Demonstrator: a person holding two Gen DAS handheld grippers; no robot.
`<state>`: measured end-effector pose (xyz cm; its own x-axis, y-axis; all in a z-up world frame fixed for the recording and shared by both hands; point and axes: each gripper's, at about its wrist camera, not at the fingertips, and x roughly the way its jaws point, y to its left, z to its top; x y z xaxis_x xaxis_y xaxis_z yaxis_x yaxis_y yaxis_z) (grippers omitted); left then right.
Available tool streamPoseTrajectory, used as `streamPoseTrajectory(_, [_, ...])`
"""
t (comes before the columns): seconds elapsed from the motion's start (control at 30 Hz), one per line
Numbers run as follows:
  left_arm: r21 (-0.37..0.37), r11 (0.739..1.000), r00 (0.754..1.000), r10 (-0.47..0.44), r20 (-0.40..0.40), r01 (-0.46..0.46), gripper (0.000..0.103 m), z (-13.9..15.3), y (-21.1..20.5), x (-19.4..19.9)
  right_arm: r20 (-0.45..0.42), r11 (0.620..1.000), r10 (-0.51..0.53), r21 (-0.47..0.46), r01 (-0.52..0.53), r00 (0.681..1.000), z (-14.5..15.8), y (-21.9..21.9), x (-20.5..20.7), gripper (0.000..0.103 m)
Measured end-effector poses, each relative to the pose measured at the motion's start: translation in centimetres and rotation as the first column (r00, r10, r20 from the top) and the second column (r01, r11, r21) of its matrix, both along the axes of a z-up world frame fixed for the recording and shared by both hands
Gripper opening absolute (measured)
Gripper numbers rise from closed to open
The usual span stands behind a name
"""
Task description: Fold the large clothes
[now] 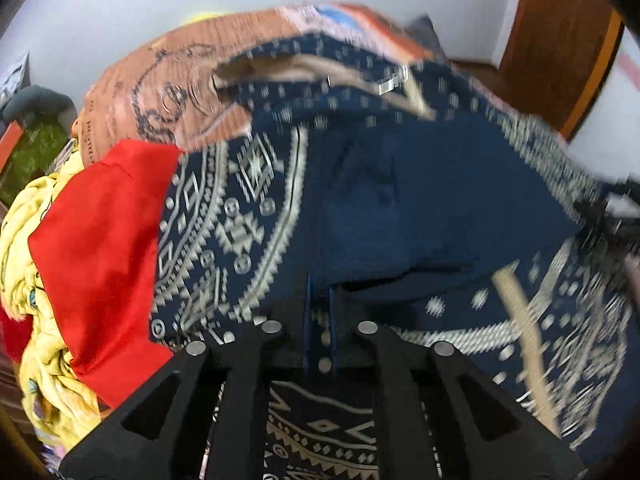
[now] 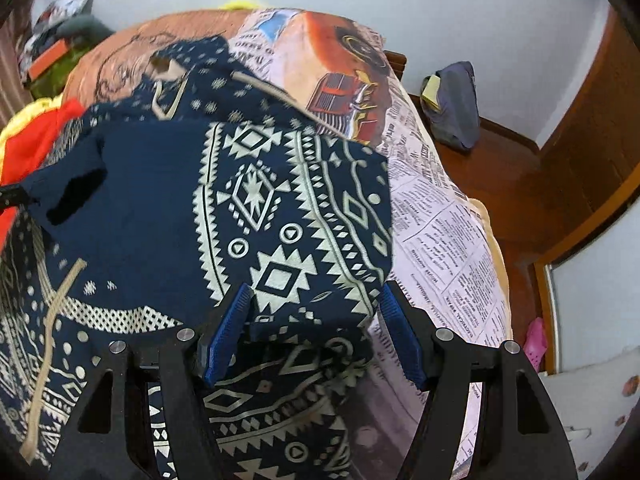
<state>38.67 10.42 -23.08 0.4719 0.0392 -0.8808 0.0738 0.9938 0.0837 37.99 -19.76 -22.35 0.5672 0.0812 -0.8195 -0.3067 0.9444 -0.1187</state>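
Bed (image 2: 440,216) | left tongs (image 1: 320,334) nearly shut, grip unclear | right tongs (image 2: 314,334) open astride navy garment (image 2: 168,208) | risk: fold slumps if edge slips

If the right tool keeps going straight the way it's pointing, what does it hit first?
Most likely the navy patterned garment: the right tool stands open with that fabric already between and just ahead of its fingers. Depth is hard to judge through the fisheye.

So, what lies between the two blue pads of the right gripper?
A fold of the navy patterned garment fills the gap in the right gripper; the right wrist view shows it. Whether the pads press on it is unclear.
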Motion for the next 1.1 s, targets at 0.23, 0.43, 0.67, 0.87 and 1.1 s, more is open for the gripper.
streamPoseTrajectory(0.23, [0.232,0.967,0.991,-0.122,0.051,0.107,0.058,-0.8,-4.0,-0.8,-0.016,1.000,-0.010,0.000,0.010,1.000,-0.1,-0.1,0.1,0.064])
streamPoseTrajectory(0.43, [0.328,0.921,0.968,-0.245,0.061,0.213,0.065,-1.4,-8.4,0.3,-0.033,1.000,-0.017,0.019,0.018,0.999,-0.3,0.0,0.4,0.064])
streamPoseTrajectory(0.67, [0.306,0.914,0.949,-0.304,0.081,0.266,0.024,-1.3,-10.3,1.3,-0.039,0.999,-0.020,0.029,0.021,0.999,-0.4,-0.2,0.3,0.064])
streamPoseTrajectory(0.87, [-0.019,0.985,0.977,-0.169,0.129,0.173,0.012,2.6,-5.9,2.0,-0.045,0.999,-0.024,0.040,0.026,0.999,-0.4,-0.6,0.2,0.067])
streamPoseTrajectory(1.1, [-0.277,0.961,0.973,0.062,0.224,0.003,0.010,8.6,2.9,1.1,-0.044,0.998,-0.032,0.045,0.034,0.999,-0.3,-0.7,0.3,0.068])
